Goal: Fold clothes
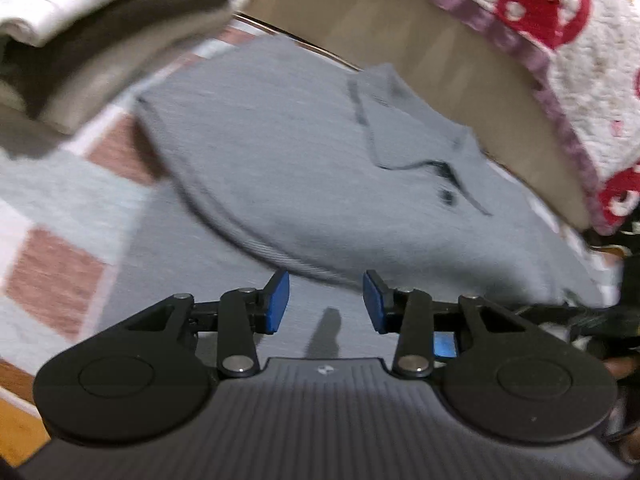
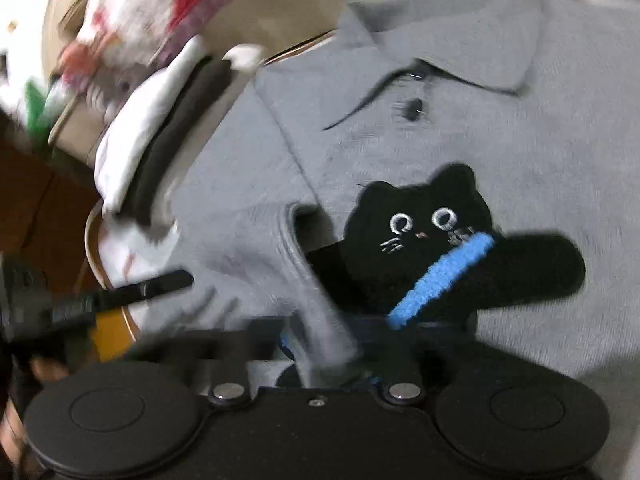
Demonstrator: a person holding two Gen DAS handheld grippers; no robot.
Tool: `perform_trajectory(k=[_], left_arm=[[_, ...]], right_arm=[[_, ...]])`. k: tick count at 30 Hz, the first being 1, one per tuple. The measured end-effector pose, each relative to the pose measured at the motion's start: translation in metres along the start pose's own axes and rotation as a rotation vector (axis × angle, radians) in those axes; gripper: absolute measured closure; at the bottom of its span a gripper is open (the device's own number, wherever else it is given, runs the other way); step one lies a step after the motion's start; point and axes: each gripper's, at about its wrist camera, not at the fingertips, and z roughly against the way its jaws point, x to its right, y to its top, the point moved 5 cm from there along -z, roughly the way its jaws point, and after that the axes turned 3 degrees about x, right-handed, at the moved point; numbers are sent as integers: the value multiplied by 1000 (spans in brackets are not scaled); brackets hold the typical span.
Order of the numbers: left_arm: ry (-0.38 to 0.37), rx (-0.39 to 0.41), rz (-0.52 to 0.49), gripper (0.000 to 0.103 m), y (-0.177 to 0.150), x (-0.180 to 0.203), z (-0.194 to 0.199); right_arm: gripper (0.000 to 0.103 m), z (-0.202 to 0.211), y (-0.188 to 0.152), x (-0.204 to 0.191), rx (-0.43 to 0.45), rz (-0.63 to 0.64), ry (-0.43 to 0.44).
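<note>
Right wrist view: right gripper (image 2: 332, 356) fingers pinching grey polo shirt (image 2: 520, 152) fold, left gripper (image 1: 325, 304) fingers spread, empty; fabric prob soft, floppy, light — grab hem/edges.

Both views are smeared by motion. In the right wrist view the right gripper (image 2: 326, 354) has its fingertips hidden behind a bunched fold of the grey polo shirt (image 2: 540, 128), and the linkage beside them is blurred to a dark streak. The black cat patch (image 2: 420, 240) is partly covered along its lower edge by the gripper body. The stack of folded clothes (image 1: 92, 40) is cut off by the upper left edge, its layers blurred. The quilt (image 1: 580, 60) runs off the right edge, its red pattern unreadable.
</note>
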Motion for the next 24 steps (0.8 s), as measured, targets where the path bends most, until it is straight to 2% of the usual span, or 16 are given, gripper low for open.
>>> perform_trajectory(k=[3, 6, 9, 10, 12, 13, 17, 18, 21, 23, 24], left_arm=[[58, 13, -25, 66, 4, -13, 7], [102, 53, -26, 66, 11, -26, 20], [129, 57, -37, 66, 10, -31, 25], [136, 43, -33, 66, 7, -33, 24], [143, 22, -22, 66, 3, -35, 21], [141, 17, -13, 66, 1, -34, 20], [104, 79, -13, 64, 16, -22, 24], [112, 94, -24, 63, 24, -19, 22], [160, 126, -54, 62, 51, -15, 12], [208, 125, -74, 61, 66, -21, 0], [224, 121, -88, 61, 72, -26, -7]], right_arm=[[93, 23, 30, -17, 115, 81, -4], [93, 67, 81, -36, 267, 180, 0], [92, 88, 111, -27, 285, 278, -159], [92, 87, 112, -19, 264, 309, -250], [91, 69, 100, 13, 204, 330, -399], [91, 58, 91, 36, 179, 293, -421], [92, 43, 69, 118, 81, -8, -390], [92, 47, 71, 126, 90, -44, -372], [91, 56, 82, 130, 138, -40, -313], [91, 54, 79, 128, 125, -50, -269], [88, 51, 75, 128, 107, -58, -252]])
